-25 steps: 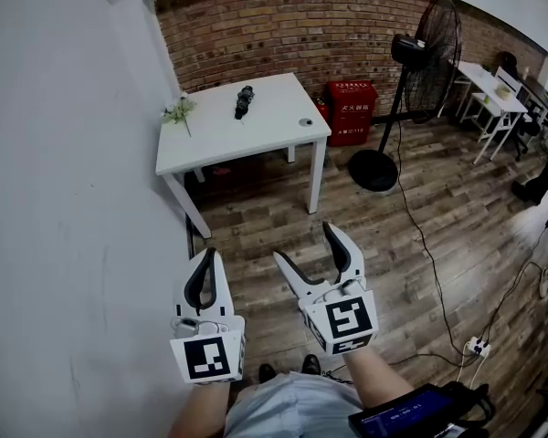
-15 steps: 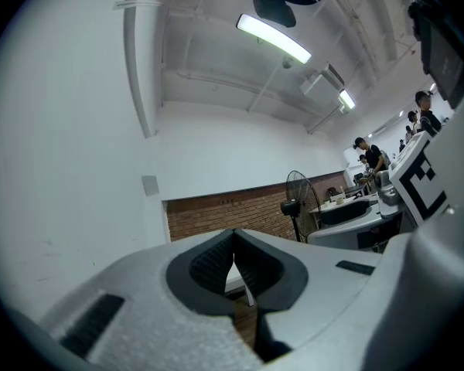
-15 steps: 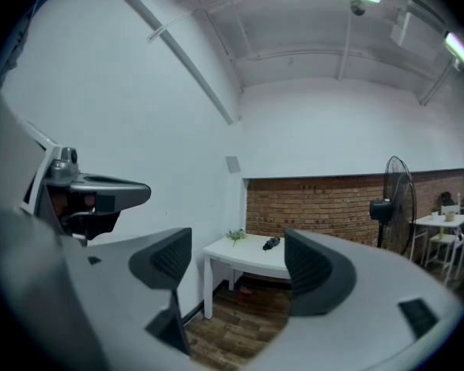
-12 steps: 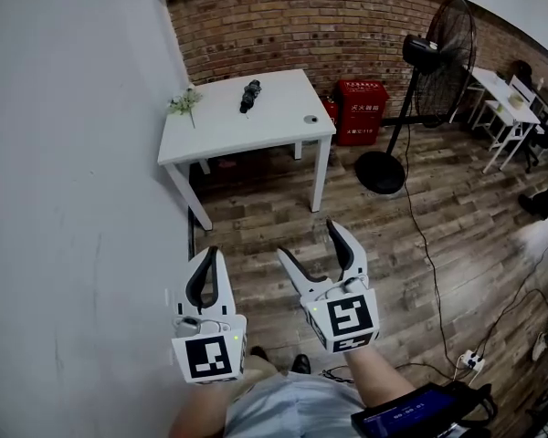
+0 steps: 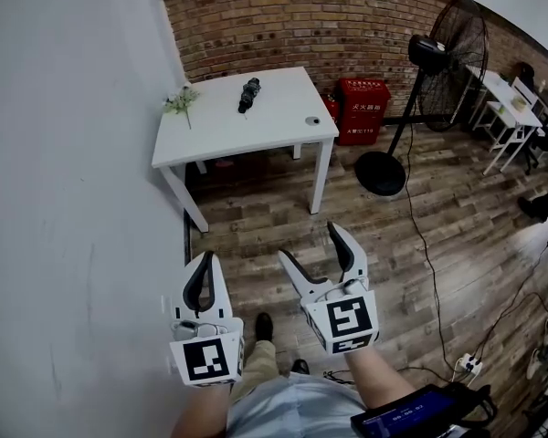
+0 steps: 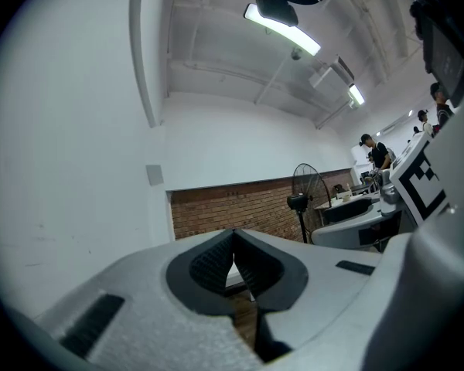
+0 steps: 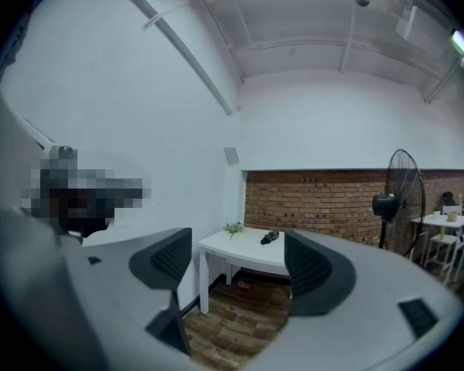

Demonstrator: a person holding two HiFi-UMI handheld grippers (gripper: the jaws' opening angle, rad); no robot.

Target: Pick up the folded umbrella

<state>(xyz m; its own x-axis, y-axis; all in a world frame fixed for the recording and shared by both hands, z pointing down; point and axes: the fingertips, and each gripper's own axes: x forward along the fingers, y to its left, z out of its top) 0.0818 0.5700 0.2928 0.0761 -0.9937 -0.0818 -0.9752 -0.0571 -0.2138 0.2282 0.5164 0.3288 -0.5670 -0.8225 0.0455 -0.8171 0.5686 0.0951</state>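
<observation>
Nearest, the left claw [image 5: 205, 257] is seen with its white jaws brought together, the ribbed black pads meeting at the tips and nothing held between them. Just beside it, the right claw [image 5: 309, 242] is held with its jaws spread wide and nothing gripped; only floor and the distant surface are framed in the gap. Each claw is backed by a cube printed with black square markers. Below them a dark shoe [image 5: 264, 326] is planted on the wooden plank floor [image 5: 438, 235], across which a thin black cable [image 5: 420, 235] is trailed. Well ahead, a white rectangular surface [image 5: 256, 133] on straight white legs is set against the white wall [image 5: 64, 199]. The folded umbrella [image 5: 247, 94] is laid near the middle of its far edge: a short, dark, bundled roll with a crumpled fabric look, lying flat. A small green sprig [image 5: 181, 101] is placed at the far left corner, and a small round object [image 5: 311, 121] by the right edge. Beyond, a red box [image 5: 358, 109], a black pedestal fan [image 5: 438, 57] and a brick wall [image 5: 292, 26] are seen.
</observation>
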